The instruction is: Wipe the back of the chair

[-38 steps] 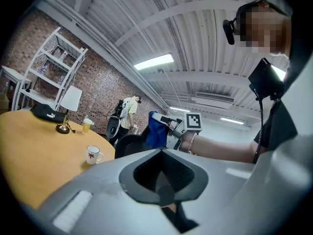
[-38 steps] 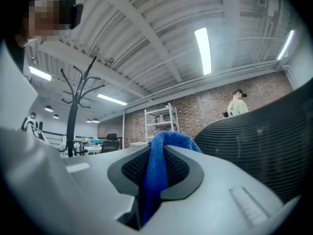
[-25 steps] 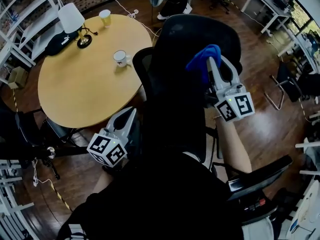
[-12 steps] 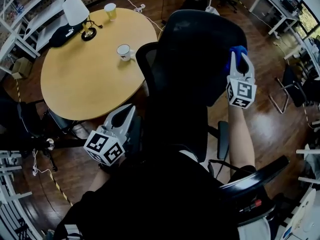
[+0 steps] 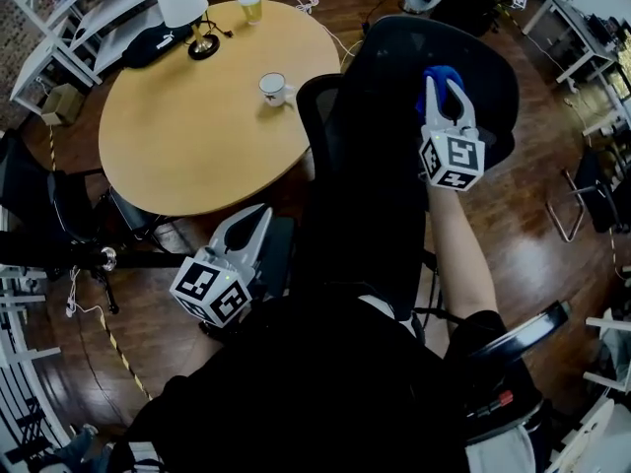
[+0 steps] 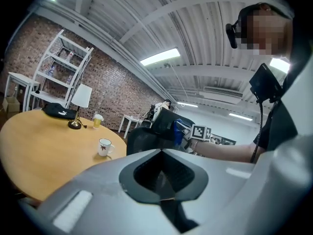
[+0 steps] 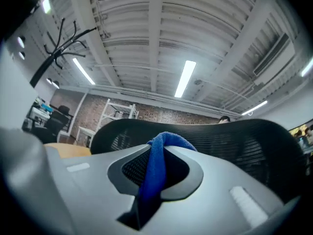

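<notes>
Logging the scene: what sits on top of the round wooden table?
A white lamp, a yellow cup, a white mug and a black bag. The chair back covers the right edge of the table.

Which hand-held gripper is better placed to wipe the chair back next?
Right: the right hand-held gripper is shut on the blue cloth at the chair back; the left hand-held gripper sits low, empty.
</notes>
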`<state>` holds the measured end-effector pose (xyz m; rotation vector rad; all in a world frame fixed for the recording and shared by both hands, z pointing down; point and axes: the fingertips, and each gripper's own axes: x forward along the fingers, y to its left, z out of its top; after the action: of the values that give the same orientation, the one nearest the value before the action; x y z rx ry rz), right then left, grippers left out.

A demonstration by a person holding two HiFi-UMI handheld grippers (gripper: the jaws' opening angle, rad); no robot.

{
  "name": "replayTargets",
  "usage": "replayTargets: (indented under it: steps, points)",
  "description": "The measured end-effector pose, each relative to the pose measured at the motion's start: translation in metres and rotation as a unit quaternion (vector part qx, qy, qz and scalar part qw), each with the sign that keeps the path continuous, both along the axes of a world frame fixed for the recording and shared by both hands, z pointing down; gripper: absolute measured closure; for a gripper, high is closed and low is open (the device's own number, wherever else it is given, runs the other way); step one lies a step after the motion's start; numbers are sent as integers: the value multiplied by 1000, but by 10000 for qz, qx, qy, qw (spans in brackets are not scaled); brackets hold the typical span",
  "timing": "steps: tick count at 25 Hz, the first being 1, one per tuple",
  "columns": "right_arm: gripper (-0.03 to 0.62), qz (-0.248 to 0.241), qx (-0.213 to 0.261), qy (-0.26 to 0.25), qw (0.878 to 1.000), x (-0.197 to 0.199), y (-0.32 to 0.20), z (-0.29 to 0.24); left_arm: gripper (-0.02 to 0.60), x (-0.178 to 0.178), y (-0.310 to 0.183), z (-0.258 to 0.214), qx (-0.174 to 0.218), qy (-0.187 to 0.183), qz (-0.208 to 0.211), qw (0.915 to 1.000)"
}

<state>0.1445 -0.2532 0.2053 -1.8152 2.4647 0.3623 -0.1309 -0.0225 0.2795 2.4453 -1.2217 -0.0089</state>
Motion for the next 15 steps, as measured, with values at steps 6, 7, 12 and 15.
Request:
replayTargets:
  steps: [6,7,12,15]
  points:
    - [546,-1188,-62,-495,9917,-96,4,-11,575,-6,4,1,40,-41,-58,10000]
    - [546,-1308,-67,-659,9892,-107,6,-14,575,-7,3,1,45,-40,-71,10000]
    - [546,-1824,-206,-1478,9718,-131,19,-18,575,-1,5,-3,169,-80,58,9998]
    - [546,-2713,-383,-711,9591,-176,44,-16,575,2,5,-2,141,-50,135,9998]
